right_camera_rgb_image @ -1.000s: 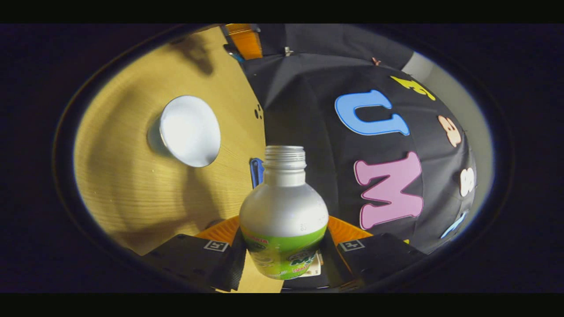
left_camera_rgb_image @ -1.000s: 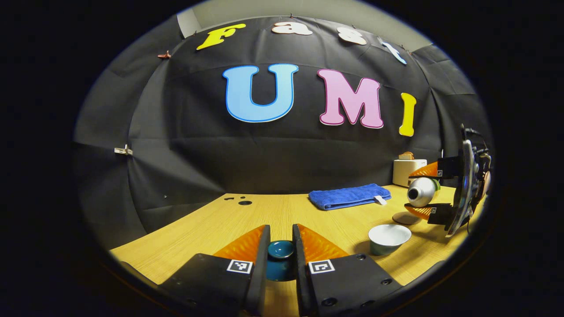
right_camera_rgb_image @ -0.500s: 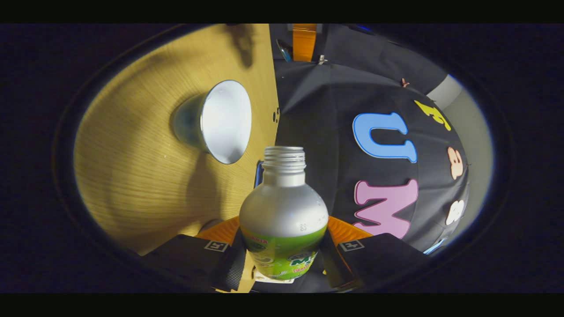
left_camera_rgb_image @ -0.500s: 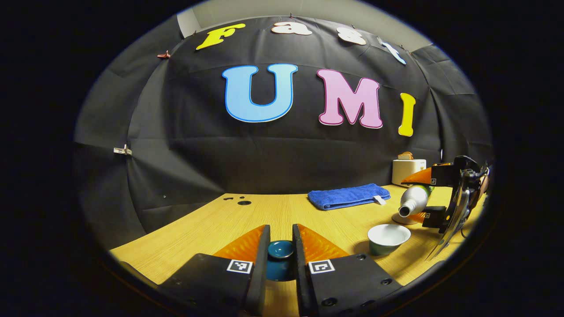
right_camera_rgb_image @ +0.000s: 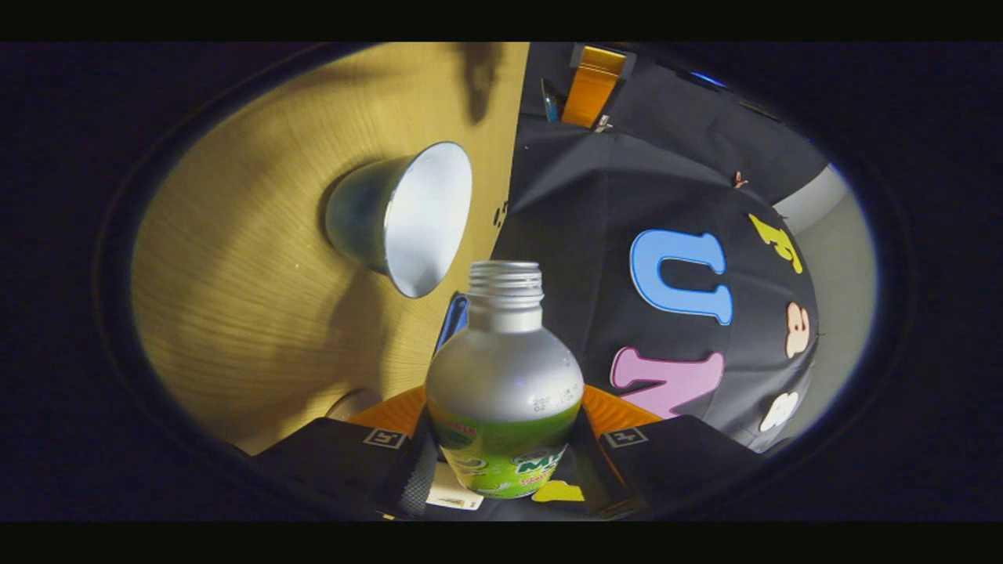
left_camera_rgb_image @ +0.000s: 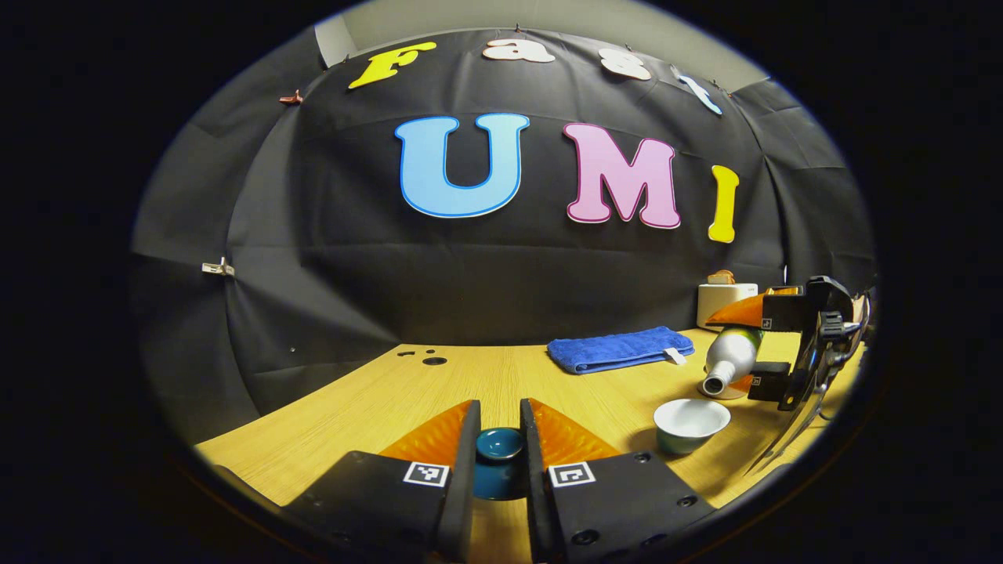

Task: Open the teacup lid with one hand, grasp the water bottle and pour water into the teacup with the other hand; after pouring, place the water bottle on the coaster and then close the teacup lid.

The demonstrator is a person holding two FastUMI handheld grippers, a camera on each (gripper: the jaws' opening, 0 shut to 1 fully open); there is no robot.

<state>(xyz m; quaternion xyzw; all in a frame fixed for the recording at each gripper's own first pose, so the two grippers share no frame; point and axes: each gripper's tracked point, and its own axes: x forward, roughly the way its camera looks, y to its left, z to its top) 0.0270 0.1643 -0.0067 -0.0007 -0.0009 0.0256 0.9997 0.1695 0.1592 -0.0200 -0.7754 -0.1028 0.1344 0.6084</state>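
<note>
Tipping the water bottle [right_camera_rgb_image: 504, 376] clenched in our right gripper [right_camera_rgb_image: 501, 446], we aim its mouth down-left toward the teacup [left_camera_rgb_image: 687, 423], while our left gripper [left_camera_rgb_image: 499, 454] grasps the lid [left_camera_rgb_image: 499, 444].

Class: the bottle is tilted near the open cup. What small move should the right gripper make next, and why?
Probably shift the bottle until its mouth is over the cup. The right gripper holds it tipped mouth-down, but the mouth seems just beyond the rim; the left gripper holds the lid aside.
</note>
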